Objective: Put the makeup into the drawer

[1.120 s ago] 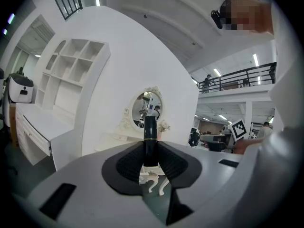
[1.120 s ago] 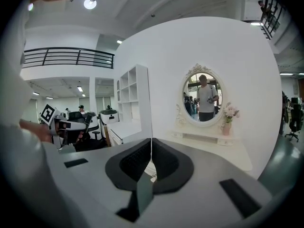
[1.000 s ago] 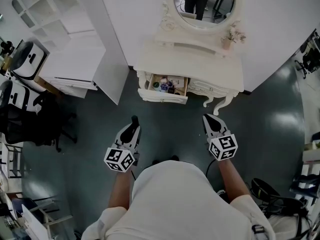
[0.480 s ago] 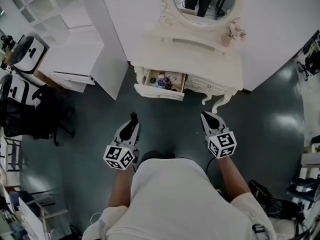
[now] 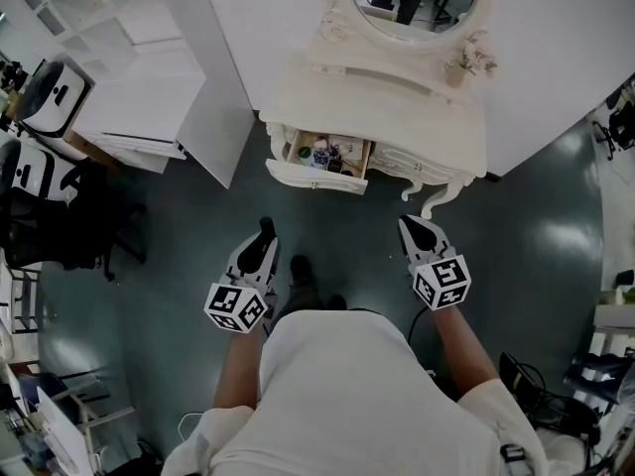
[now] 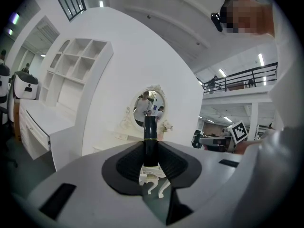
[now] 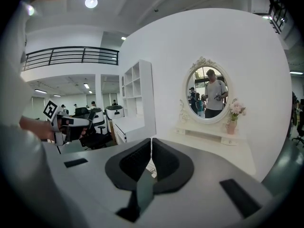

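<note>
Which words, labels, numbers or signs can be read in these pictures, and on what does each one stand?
No readable text anywhere.
Left gripper and right gripper: their cubes bear only black-and-white square marker patterns, no letters or numbers.
Black tube with a gold band, gripped by the left gripper: no print visible.
Items in the open drawer: too small to read.
</note>
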Demonstrator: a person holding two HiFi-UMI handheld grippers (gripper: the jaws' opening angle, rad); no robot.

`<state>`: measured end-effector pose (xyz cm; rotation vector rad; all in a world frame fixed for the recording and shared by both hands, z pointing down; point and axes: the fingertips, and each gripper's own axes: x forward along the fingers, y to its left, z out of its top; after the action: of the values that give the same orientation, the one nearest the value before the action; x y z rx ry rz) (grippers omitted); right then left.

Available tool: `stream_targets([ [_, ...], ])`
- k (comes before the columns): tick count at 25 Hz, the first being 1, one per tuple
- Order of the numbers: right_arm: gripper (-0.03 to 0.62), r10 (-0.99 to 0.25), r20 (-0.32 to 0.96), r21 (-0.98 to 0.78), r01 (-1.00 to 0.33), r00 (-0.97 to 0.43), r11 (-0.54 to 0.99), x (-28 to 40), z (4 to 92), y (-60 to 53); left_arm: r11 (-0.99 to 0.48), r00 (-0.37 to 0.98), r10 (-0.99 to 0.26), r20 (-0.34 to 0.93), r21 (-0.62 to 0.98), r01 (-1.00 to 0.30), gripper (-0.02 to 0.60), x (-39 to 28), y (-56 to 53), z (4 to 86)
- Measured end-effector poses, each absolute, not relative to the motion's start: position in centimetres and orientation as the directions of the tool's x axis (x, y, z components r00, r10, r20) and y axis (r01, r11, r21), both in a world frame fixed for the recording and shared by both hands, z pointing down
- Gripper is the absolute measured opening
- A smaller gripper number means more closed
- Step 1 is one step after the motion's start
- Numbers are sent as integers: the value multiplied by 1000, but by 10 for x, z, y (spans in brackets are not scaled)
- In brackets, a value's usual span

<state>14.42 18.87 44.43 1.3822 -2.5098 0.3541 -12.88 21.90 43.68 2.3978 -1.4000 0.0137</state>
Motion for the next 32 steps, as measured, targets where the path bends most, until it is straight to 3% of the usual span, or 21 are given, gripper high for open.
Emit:
stream_targets([
  [32, 29, -826, 434, -58, -926, -360, 374, 90, 460, 35, -590, 679, -698, 225, 357, -724, 100, -169, 15, 463],
])
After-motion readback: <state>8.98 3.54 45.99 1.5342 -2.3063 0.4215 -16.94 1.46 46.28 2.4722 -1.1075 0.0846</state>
